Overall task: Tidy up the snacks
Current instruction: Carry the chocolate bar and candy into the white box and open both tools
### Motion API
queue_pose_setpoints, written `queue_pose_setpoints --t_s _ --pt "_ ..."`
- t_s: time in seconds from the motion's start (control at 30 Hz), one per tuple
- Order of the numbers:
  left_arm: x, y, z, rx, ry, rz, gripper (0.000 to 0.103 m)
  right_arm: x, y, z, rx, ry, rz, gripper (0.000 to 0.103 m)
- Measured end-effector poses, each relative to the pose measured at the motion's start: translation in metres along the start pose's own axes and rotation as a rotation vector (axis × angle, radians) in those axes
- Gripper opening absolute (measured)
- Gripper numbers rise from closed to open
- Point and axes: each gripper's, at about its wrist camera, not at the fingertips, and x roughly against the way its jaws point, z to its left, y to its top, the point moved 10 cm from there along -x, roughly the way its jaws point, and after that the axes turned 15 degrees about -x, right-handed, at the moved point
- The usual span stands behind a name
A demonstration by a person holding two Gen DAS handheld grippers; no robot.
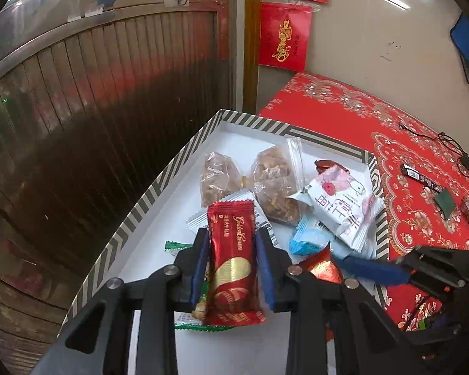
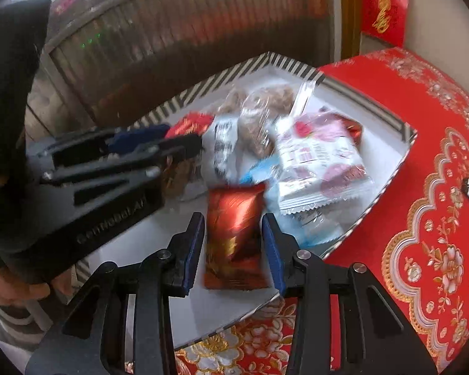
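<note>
Fingers of both grippers stand parted over the striped box on the red-clothed counter — the left gripper straddles a red wafer pack, the right gripper an orange-red pouch, pads not visibly pressing. Both angle steeply down, close together; they could collide, or the slick wrappers could land askew on the heap.

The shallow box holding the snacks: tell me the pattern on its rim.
Black-and-white diagonal stripes on the box rim, clearest in the left wrist view.
</note>
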Motion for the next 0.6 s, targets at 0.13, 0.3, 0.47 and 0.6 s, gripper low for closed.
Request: queue_pose_setpoints --t_s 0.13,0.3,0.47,0.6 --pt "-0.002 0.000 0.002 0.012 0.014 0.007 0.060 0.007 0.003 -0.002 0.001 0.003 -0.023 0.060" --pt "0.002 0.003 0.002 0.030 0.022 -0.005 0.079 0.017 0.007 -0.008 -0.017 0.021 -0.044 0.060" --pt "0.008 0.008 -0.002 0.031 0.034 -0.020 0.085 0.032 0.010 -0.021 -0.073 0.039 -0.066 0.060" --pt "0.014 0.014 -0.008 0.033 0.027 -0.038 0.087 0.048 0.012 -0.032 -0.111 0.045 -0.093 0.060"
